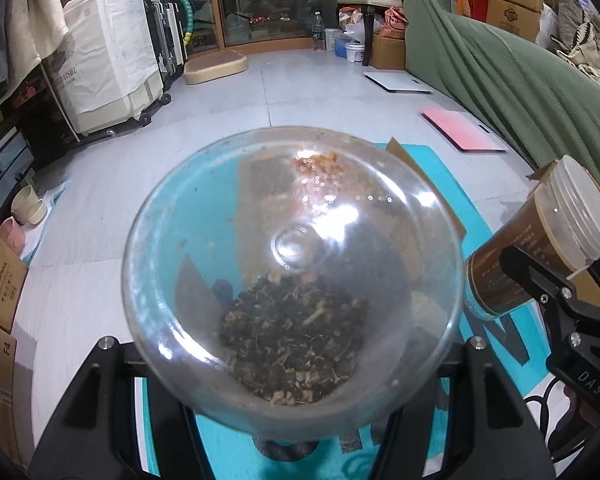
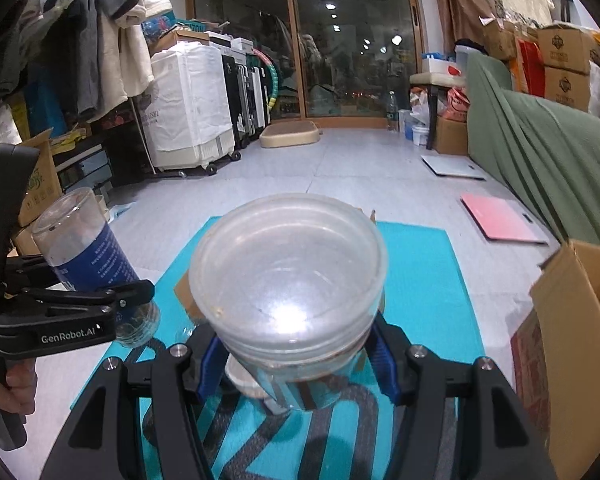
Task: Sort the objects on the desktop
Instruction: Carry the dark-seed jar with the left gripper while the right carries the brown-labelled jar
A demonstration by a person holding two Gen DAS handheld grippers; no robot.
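- Jars: left tongs (image 1: 296, 360) clamp the tea jar (image 1: 292, 264); right tongs (image 2: 296, 364) clamp the brown-labelled jar (image 2: 288, 280).
- Remaining: neither jar placed yet; cardboard box (image 2: 572, 352) nearby.

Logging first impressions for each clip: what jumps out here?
Two clear jars, each clamped in jaws above a teal mat. The left gripper holds a jar of dried tea leaves; the right gripper holds a brown-labelled jar. An open cardboard box stands far right.
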